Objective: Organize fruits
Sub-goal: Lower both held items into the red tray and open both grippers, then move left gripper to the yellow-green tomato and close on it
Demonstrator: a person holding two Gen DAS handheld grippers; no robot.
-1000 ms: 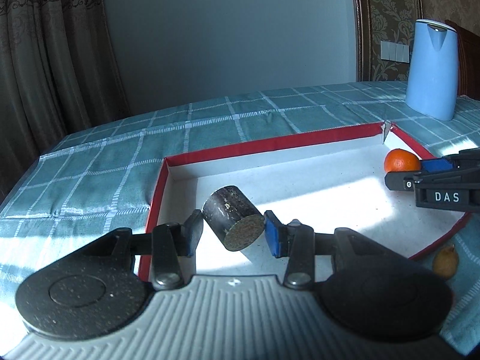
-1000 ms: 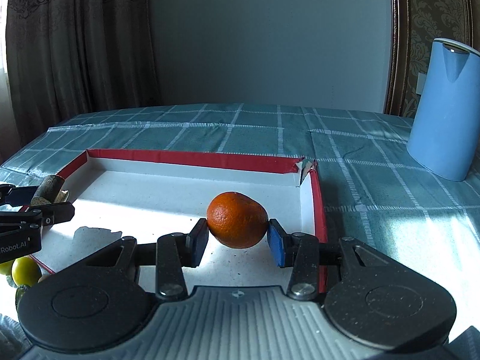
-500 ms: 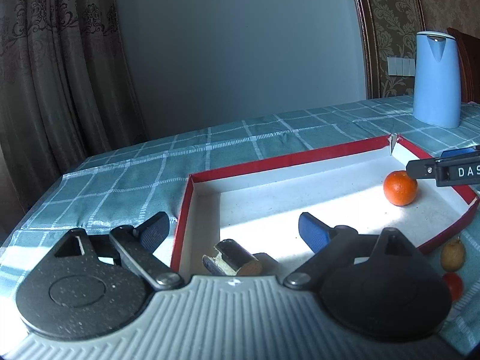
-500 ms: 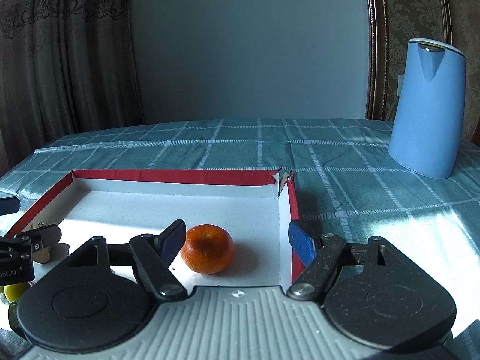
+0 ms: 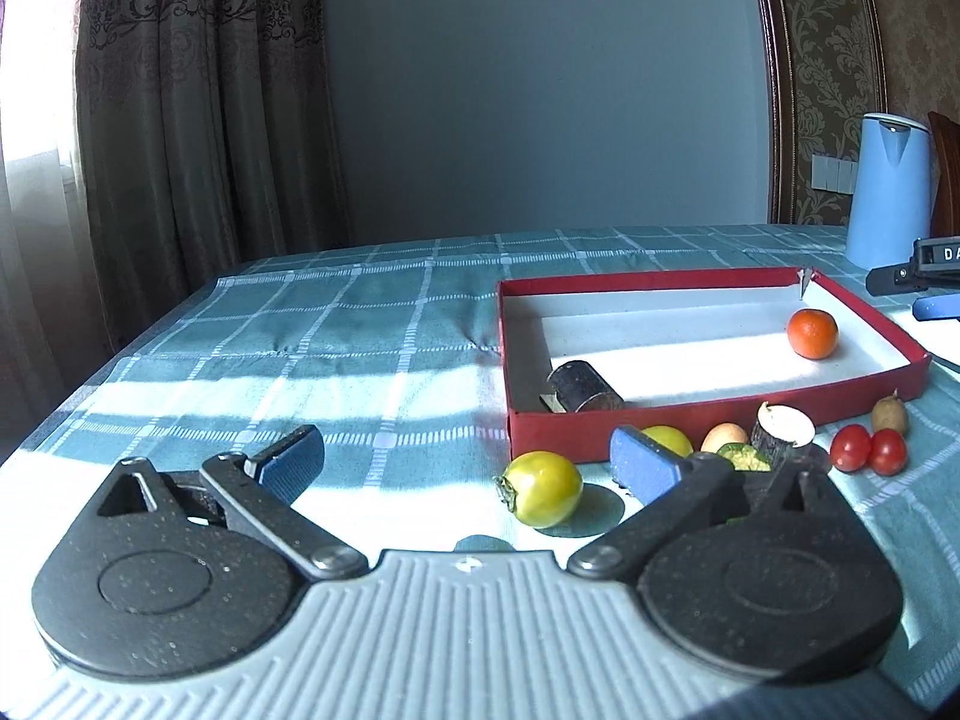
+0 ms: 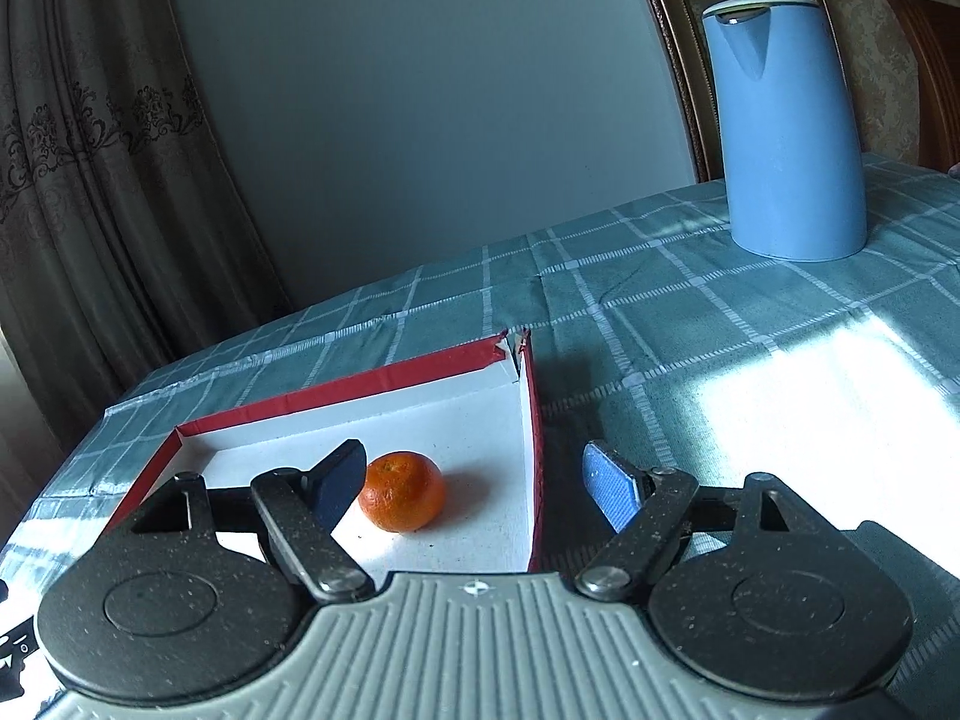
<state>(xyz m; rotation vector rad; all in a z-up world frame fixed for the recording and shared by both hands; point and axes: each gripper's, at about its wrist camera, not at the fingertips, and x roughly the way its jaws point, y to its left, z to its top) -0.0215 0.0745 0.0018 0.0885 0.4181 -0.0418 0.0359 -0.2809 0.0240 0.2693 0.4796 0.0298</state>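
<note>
Left wrist: green fruit (image 5: 743,457) half-hidden

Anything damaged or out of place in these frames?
Yes. The red box's far right corner is torn: the two walls have split apart and a ragged flap sticks up. Inside it, a dark cylindrical chunk lies on its side in the near left corner, unlike the tangerine sitting opposite. Nothing looks spilled.

Legible markings: one partial label.
White letters "DA", cut off by the frame edge, stand on the black plastic body of the right gripper (image 5: 936,253), seen at the right edge of the left wrist view; nothing else readable.
</note>
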